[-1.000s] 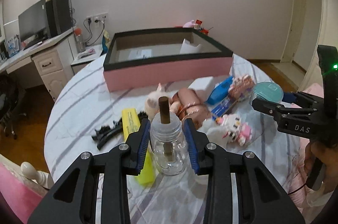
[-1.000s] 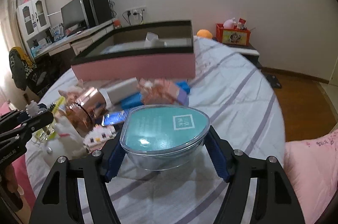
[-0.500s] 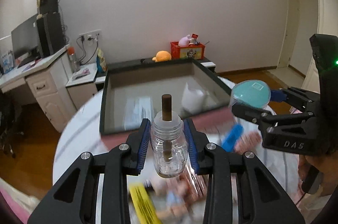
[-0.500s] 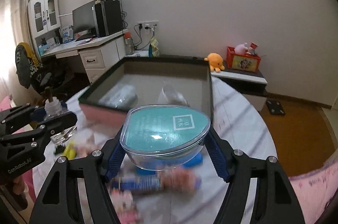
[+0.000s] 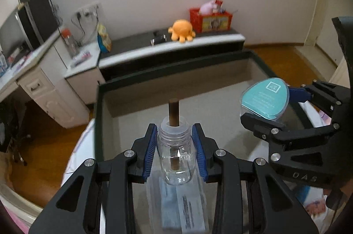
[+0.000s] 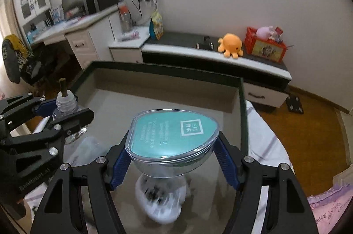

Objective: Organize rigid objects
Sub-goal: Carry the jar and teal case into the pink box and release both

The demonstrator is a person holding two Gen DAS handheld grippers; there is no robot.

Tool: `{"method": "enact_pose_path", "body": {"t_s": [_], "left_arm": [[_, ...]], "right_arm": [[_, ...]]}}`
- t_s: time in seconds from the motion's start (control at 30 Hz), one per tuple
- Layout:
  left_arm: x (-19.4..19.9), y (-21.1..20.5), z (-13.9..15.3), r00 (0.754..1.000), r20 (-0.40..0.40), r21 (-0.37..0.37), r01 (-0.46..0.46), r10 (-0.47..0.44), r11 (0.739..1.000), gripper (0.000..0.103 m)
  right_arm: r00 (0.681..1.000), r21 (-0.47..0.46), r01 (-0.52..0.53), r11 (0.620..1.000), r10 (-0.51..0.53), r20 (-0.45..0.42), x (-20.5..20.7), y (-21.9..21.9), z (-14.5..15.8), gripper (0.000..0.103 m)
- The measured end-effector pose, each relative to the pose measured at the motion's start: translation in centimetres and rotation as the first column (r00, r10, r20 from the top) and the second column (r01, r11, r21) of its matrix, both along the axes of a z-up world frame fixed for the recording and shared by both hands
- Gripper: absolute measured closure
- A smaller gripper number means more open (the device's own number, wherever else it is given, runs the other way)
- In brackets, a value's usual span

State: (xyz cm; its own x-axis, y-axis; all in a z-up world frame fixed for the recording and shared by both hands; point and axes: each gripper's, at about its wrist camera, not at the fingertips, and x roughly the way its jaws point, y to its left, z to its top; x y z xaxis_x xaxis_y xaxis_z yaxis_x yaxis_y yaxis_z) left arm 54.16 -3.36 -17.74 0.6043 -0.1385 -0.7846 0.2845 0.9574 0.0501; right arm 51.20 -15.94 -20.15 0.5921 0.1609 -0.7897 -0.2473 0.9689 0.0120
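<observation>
My left gripper [image 5: 175, 150] is shut on a small clear glass bottle [image 5: 176, 159] with a brown stick standing out of its neck. It hangs over the inside of a large dark-rimmed box [image 5: 176, 79]. My right gripper [image 6: 174, 152] is shut on a clear plastic case with a teal lid [image 6: 172, 134], also above the box [image 6: 167, 70]. In the left wrist view the right gripper [image 5: 268, 106] with the teal case [image 5: 264, 97] is off to the right. The left gripper [image 6: 60, 109] with the bottle [image 6: 65, 101] shows at the left of the right wrist view.
In the box lie a clear bag with a printed label [image 5: 183, 205] and a white bag [image 6: 161, 201]. Beyond the box run a low white cabinet with an orange plush octopus [image 6: 230, 47] and a red box [image 6: 264, 45], and a desk [image 6: 72, 24] at the left. The striped tablecloth [image 6: 264, 145] shows at right.
Both grippers have carried their loads forward from above the cluttered table to above the box's inside. The loose things on the table have dropped out of view.
</observation>
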Motion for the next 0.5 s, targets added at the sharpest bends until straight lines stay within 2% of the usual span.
{"method": "enact_pose_path", "body": {"t_s": [0.1,0.17,0.23,0.27,0.3,0.33,0.4,0.43,0.5], "left_arm": [[1.2,-0.2,-1.1,1.0,-0.029,0.008,-0.004,0.004,1.0,0.069],[1.3,-0.1,-1.3,1.0,-0.017,0.019,-0.021,0.022,1.0,0.068],[1.2,0.3,-1.3,0.999,-0.03,0.011,-0.042,0.043,0.999,0.059],[1.0,0.5,-1.1,0.998,-0.021,0.003,-0.052,0.052,0.999,0.051],[0.4,0.9,-0.8,0.998,-0.004,0.0,-0.063,0.063,0.998,0.039],[-0.1,1.1,-0.4,0.998,0.01,0.005,-0.067,0.067,0.998,0.034],[-1.7,1.8,0.7,0.996,0.055,-0.003,-0.072,0.072,0.997,0.023],[-3.0,2.3,1.6,0.993,0.087,-0.012,-0.08,0.081,0.997,0.021],[-5.6,3.2,3.2,0.982,0.152,-0.036,-0.106,0.11,0.994,0.005]], "right_arm": [[0.998,-0.016,0.005,1.0,-0.006,-0.055,1.3,0.2,-1.3,0.031],[0.997,-0.032,0.012,0.999,-0.015,-0.072,1.7,0.0,-1.5,0.031],[0.998,-0.024,0.014,1.0,-0.015,-0.058,1.4,-0.2,-1.0,0.028],[0.999,-0.023,0.019,1.0,-0.02,-0.046,1.2,-0.3,-0.7,0.024],[0.999,-0.029,0.03,0.999,-0.03,-0.024,0.9,-0.5,-0.2,0.023],[0.999,-0.022,0.036,0.999,-0.036,0.003,0.4,-0.9,0.6,0.023],[0.999,0.017,0.035,0.999,-0.035,0.034,-0.8,-1.3,1.8,0.023],[0.998,0.034,0.035,0.999,-0.037,0.058,-1.7,-1.5,2.7,0.023],[0.993,0.053,0.037,0.998,-0.042,0.111,-3.9,-1.7,4.3,0.022]]}}
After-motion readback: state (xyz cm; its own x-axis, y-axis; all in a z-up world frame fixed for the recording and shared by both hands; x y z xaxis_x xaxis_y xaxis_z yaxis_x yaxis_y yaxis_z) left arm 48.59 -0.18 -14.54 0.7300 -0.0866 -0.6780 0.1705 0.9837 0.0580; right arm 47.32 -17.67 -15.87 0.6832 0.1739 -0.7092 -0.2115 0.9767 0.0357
